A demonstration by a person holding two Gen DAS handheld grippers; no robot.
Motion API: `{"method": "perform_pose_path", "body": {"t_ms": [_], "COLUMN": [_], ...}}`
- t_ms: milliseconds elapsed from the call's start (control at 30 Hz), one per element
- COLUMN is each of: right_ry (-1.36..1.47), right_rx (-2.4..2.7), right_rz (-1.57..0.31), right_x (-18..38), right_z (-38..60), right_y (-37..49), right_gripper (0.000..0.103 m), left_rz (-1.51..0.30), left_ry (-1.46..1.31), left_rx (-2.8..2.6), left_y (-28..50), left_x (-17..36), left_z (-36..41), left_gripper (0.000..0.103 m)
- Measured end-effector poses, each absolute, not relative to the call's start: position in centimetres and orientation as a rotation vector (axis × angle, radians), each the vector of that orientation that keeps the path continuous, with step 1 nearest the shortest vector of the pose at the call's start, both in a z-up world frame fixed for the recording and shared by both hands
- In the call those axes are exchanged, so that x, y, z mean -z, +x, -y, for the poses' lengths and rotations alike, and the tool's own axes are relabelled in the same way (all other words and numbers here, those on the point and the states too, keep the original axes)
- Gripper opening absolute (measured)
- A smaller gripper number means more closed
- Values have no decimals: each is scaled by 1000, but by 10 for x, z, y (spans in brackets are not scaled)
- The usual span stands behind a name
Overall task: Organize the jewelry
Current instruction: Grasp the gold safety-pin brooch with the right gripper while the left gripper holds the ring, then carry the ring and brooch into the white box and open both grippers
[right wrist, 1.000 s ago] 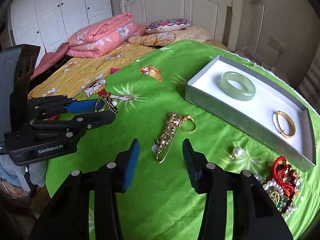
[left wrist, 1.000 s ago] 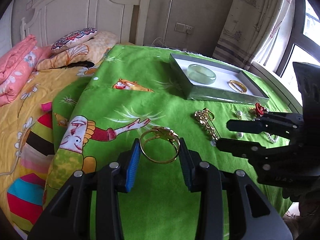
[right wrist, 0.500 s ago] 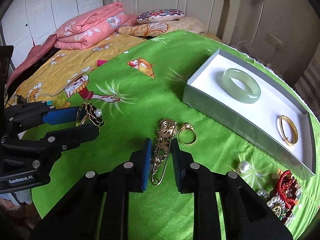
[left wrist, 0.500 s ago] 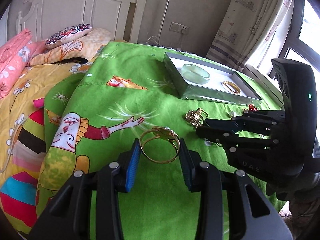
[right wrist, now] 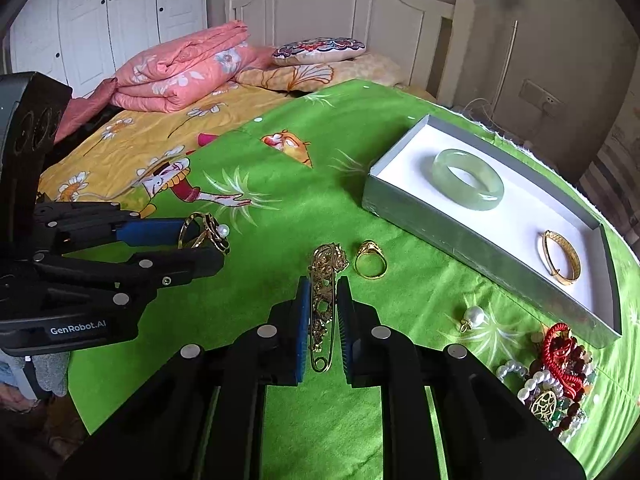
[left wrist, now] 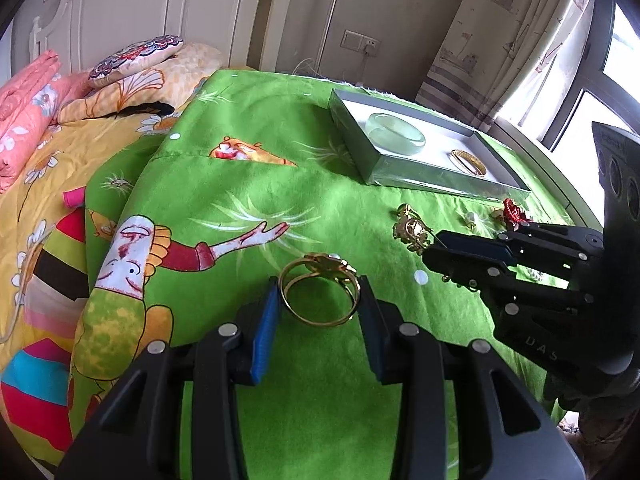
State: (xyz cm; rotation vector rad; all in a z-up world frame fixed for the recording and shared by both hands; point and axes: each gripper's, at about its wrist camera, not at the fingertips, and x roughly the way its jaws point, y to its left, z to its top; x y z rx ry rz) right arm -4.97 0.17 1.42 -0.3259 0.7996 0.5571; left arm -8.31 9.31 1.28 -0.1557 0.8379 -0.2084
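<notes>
Brooch (right wrist: 323, 300) lies on the green cloth near the tabletop's front edge, right gripper (right wrist: 322, 320) jaws pinching it; left gripper (left wrist: 318, 304) jaws clamp a bangle (left wrist: 318, 294). Farther back, the box (right wrist: 460, 236). The thin pin could slip sideways when lifted.

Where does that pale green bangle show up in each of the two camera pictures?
Left wrist view: bangle upper right of centre, at the left end of the box.
Right wrist view: bangle right of centre, in the box's far end.
Shared landmark: the gold bracelet lying in the same box.
</notes>
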Motion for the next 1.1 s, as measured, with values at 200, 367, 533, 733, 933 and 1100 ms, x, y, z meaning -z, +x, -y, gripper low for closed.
{"method": "perform_pose_path", "body": {"t_ms": [200,367,533,733,933,1100], "right_ry": [-301,-268,-248,-217,-172,-129], "right_rx": [-555,-551,-545,-529,-494,-465], "right_rz": [-760,-741,-735,-716,-706,-698], "right_x": [-23,-30,-31,-35,-39,-41], "right_z": [4,13,22,35,59,81], "right_y": [-57,-59,-60,-63,-60,-56], "right_gripper": [15,15,15,15,15,15], "left_rz": [-823,-818,-819,-808,-785,-782], "left_ry": [-157,-151,-153,-149,-127,-125], "left_rx": [199,197,192,180,175,202], "left_y": [-84,-86,-86,-88,-92,-90], "left_x": [-14,-15,-16,-16,-21,-27], "left_z": [-94,-93,-93,-93,-90,-82], "left_gripper": [37,37,37,37,37,37]}}
